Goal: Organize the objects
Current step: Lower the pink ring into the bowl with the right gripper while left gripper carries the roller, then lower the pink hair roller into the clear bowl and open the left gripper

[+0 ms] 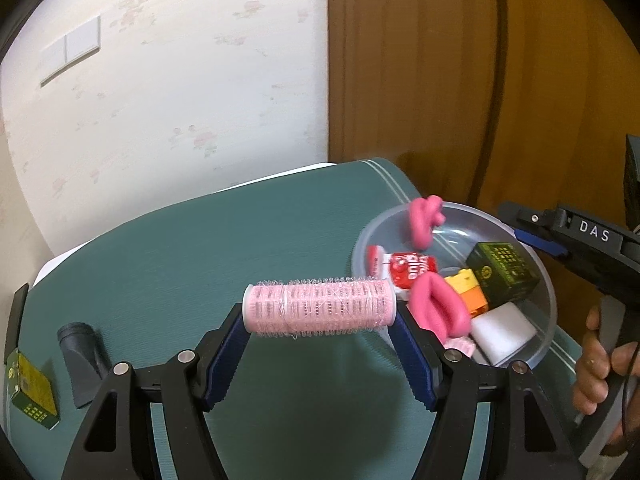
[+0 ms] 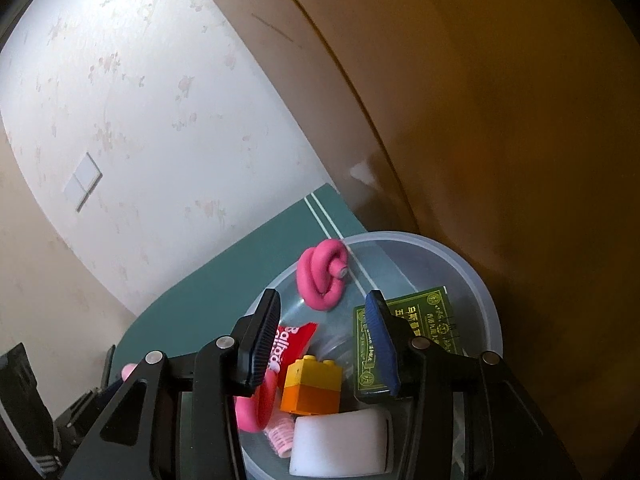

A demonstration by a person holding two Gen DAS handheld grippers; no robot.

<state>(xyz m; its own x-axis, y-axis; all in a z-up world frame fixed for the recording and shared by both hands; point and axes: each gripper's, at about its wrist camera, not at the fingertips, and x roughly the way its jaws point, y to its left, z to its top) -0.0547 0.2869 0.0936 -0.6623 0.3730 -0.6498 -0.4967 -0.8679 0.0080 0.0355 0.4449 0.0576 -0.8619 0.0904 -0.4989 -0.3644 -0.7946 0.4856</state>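
My left gripper is shut on a pink hair roller, held crosswise by its ends above the green table cover. To its right stands a clear plastic bowl. In the bowl lie two pink coiled curlers, a red sachet, a yellow and orange brick, a green box, a white block and a small pink roller. My right gripper hangs open over the bowl, nothing between its fingers.
At the table's left edge lie another green box and a dark grey nozzle. A wooden panel rises right behind the bowl. A hand grips the right tool's handle.
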